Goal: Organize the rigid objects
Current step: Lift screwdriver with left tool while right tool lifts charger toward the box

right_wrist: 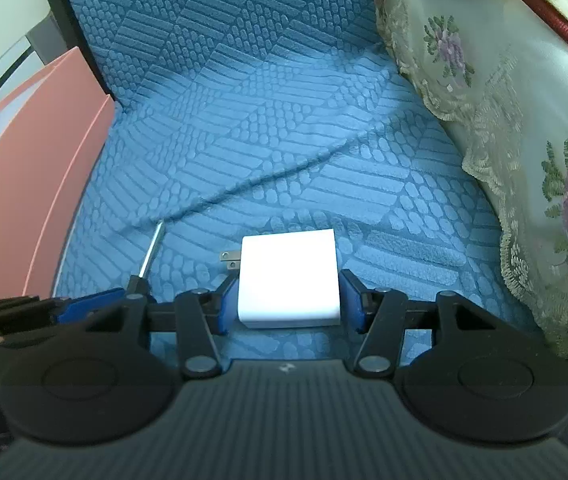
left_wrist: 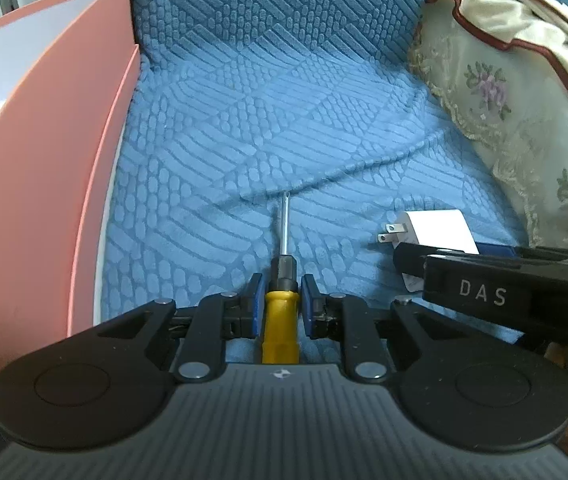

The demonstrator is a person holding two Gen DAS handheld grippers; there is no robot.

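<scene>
Two grippers are seen over the blue cushion point(left_wrist: 244, 128): the left gripper point(left_wrist: 280, 304) brackets a screwdriver point(left_wrist: 280, 320) without clear contact, the right gripper point(right_wrist: 288, 300) a white charger point(right_wrist: 288, 280); a pink box point(left_wrist: 44, 184) is set leftward.

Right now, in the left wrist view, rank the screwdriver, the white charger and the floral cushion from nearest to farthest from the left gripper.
1. Screwdriver, between the left gripper fingers.
2. White charger, just to the right.
3. Floral cushion, far right, against the backrest.

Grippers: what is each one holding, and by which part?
Left gripper flanks the screwdriver at its yellow handle; contact unclear. Right gripper straddles the charger by its sides; contact unclear.
</scene>
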